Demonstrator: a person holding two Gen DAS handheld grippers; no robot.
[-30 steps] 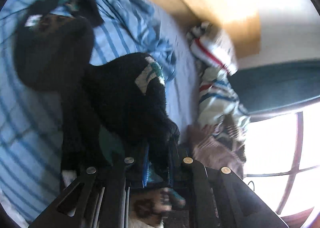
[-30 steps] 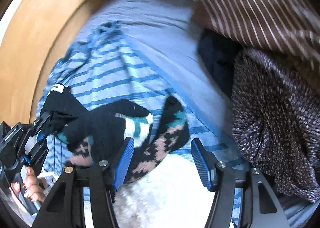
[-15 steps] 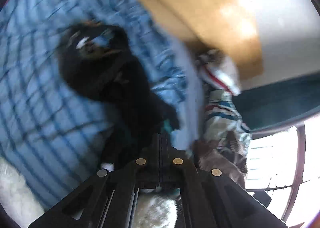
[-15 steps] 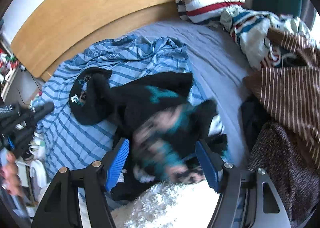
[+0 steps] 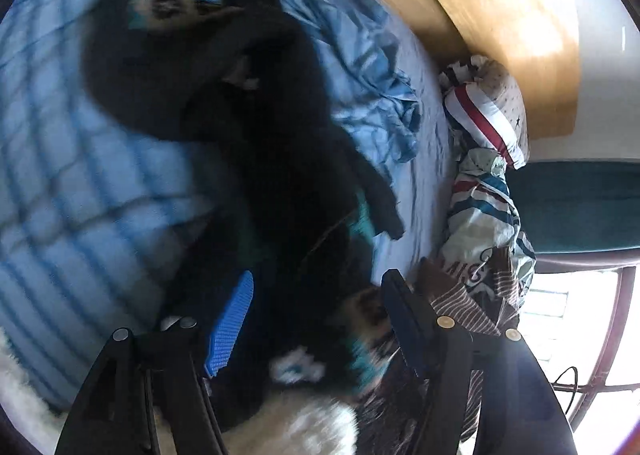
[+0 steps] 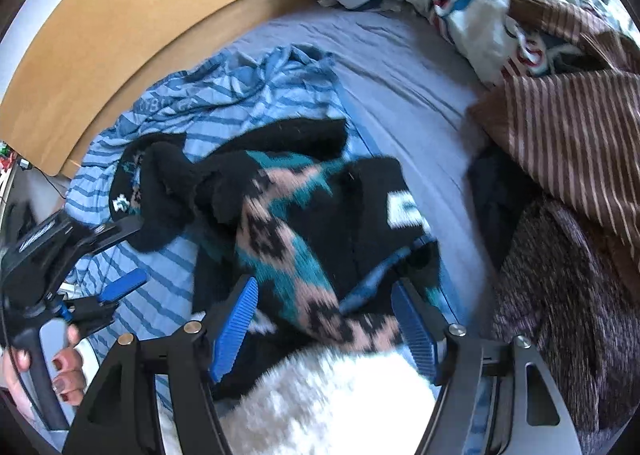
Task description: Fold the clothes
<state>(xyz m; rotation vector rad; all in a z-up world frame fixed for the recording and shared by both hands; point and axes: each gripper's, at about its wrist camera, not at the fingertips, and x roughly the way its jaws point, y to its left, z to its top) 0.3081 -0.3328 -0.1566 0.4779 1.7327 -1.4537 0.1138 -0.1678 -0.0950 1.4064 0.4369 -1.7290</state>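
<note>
A black fleece garment point(image 6: 304, 215) with a teal, pink and white pattern lies crumpled on a blue striped cloth point(image 6: 224, 103) spread over the bed. The left wrist view shows the same garment point(image 5: 260, 143) stretching away from my left gripper point(image 5: 320, 295), which is open, its blue pads on either side of the fabric without pinching it. My right gripper point(image 6: 328, 303) is open too, with the garment's near edge between its fingers. From the right wrist view, the left gripper point(image 6: 108, 255) is at the far left, held by a hand point(image 6: 60, 367).
A white fluffy cloth point(image 6: 332, 403) lies just under my right gripper. A brown striped garment point(image 6: 572, 127), a dark knit point(image 6: 568, 295) and a patterned pile point(image 6: 472, 3) crowd the right side. A wooden headboard point(image 6: 140, 27) runs behind, and a window point(image 5: 576, 327) is at the right.
My left gripper, shut on the black garment before, has opened and let it go. The garment has dropped onto the striped cloth. My right gripper stayed open and the view swung over the bed.
</note>
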